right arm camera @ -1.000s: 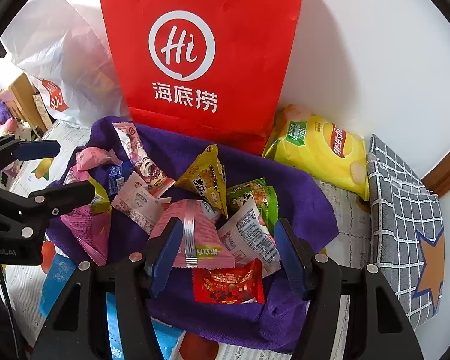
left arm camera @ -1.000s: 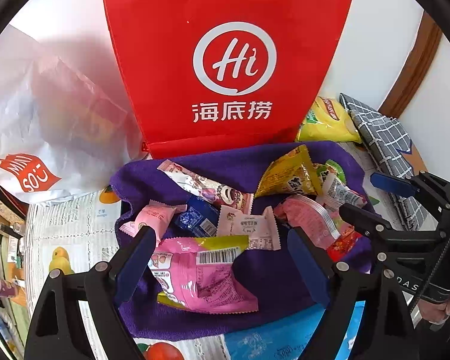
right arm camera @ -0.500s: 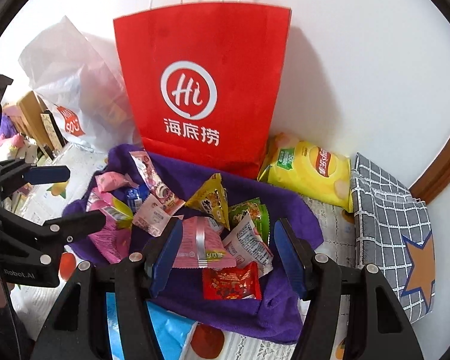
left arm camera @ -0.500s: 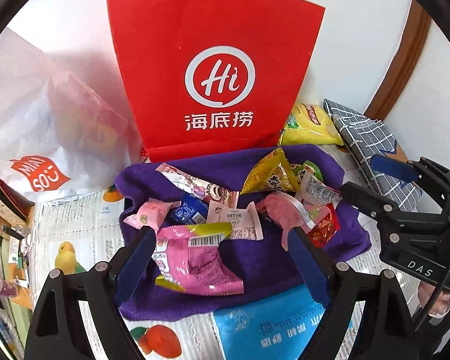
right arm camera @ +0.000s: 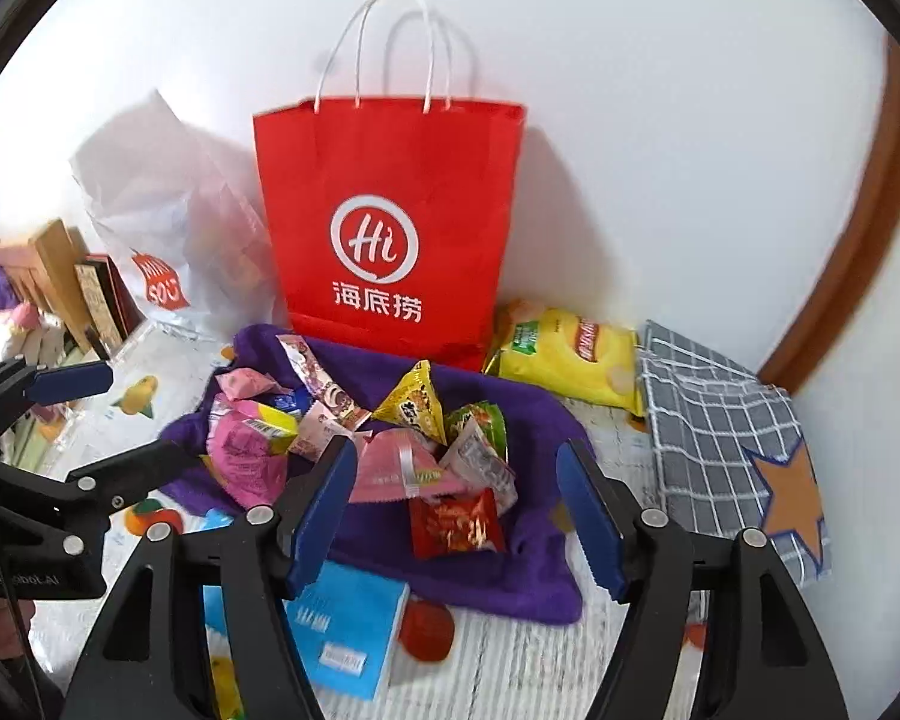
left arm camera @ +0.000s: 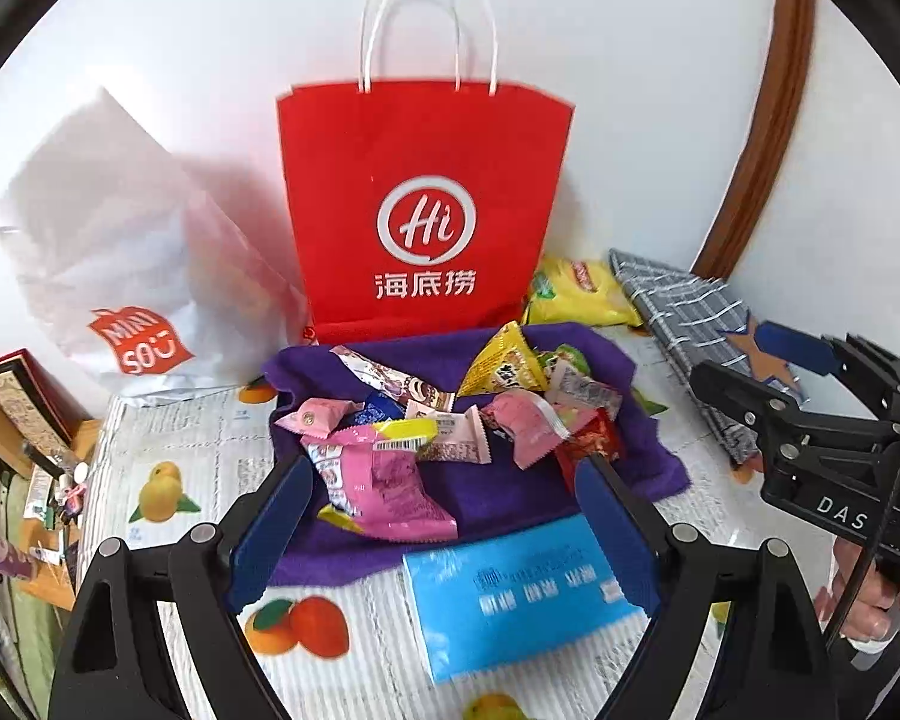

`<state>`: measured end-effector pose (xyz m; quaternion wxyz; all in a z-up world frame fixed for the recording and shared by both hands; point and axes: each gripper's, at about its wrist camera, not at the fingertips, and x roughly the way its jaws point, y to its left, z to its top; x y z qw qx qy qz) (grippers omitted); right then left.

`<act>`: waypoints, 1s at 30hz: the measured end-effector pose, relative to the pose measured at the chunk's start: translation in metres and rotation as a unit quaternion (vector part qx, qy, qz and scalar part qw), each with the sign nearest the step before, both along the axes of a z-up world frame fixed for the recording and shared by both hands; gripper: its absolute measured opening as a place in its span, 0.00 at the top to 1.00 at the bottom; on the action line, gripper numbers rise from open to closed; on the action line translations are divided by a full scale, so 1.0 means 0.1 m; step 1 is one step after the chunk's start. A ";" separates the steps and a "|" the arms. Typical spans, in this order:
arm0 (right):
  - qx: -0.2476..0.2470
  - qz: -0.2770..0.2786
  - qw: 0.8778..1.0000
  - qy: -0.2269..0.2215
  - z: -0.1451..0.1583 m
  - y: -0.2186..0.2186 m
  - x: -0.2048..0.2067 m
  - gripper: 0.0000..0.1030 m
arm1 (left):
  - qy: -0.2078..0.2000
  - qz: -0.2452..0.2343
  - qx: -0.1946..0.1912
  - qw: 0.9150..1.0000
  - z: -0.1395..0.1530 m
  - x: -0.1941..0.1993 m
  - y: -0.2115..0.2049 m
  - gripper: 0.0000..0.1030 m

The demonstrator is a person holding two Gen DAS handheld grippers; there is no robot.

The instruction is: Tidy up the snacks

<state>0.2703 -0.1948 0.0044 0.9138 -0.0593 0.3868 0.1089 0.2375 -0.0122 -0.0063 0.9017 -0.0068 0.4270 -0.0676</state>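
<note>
Several snack packets lie piled on a purple towel (left arm camera: 498, 498) (right arm camera: 528, 570): a large pink bag (left arm camera: 384, 480) (right arm camera: 246, 456), a yellow triangular packet (left arm camera: 501, 363) (right arm camera: 414, 402), a pink packet (left arm camera: 525, 423) (right arm camera: 402, 468) and a red one (right arm camera: 456, 522). A red paper bag (left arm camera: 420, 210) (right arm camera: 384, 228) stands upright behind them against the wall. My left gripper (left arm camera: 444, 516) is open and empty, held back above the towel's near edge. My right gripper (right arm camera: 456, 516) is open and empty, held back over the red packet.
A white plastic bag (left arm camera: 132, 252) stands left of the red bag. A yellow chips bag (right arm camera: 564, 360) and a grey checked cloth (right arm camera: 726, 426) lie to the right. A blue packet (left arm camera: 522, 594) lies in front of the towel. Books (left arm camera: 18, 396) are stacked at the left edge.
Both grippers have pulled back and up from the pile. The whole red bag with its handles has come into view. Both stay open and empty.
</note>
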 end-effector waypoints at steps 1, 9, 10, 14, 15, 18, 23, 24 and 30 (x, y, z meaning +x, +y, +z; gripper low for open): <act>0.007 -0.005 1.000 -0.004 0.04 -0.03 -0.11 0.29 | -0.003 0.002 0.000 1.000 0.03 -0.05 0.00 0.14; 0.050 -0.028 0.998 -0.012 0.25 -0.24 -0.92 0.28 | -0.062 0.020 0.004 0.998 0.31 -0.88 -0.01 0.10; 0.054 -0.033 0.998 -0.015 0.26 -0.25 -1.02 0.26 | -0.066 0.021 0.005 0.998 0.32 -0.95 -0.01 0.10; 0.048 -0.047 0.997 -0.046 0.32 -0.26 -1.43 0.13 | -0.083 0.026 0.008 0.996 0.40 -1.30 -0.04 0.06; 0.045 -0.050 0.996 -0.053 0.33 -0.26 -1.52 0.11 | -0.085 0.027 0.008 0.996 0.41 -1.37 -0.06 0.05; 0.036 -0.057 0.995 -0.074 0.38 -0.25 -1.82 0.07 | -0.096 0.029 0.014 0.995 0.47 -1.60 -0.09 0.05; 0.038 -0.081 0.993 -0.076 0.39 -0.37 -2.17 0.02 | -0.108 0.034 0.013 0.993 0.52 -1.94 -0.15 0.02; 0.043 -0.083 0.993 -0.077 0.38 -0.40 -2.25 0.02 | -0.110 0.036 0.016 0.993 0.52 -2.01 -0.18 0.01; 0.038 -0.089 0.991 -0.092 0.38 -0.50 -2.59 0.02 | -0.120 0.042 0.013 0.992 0.50 -2.28 -0.24 0.01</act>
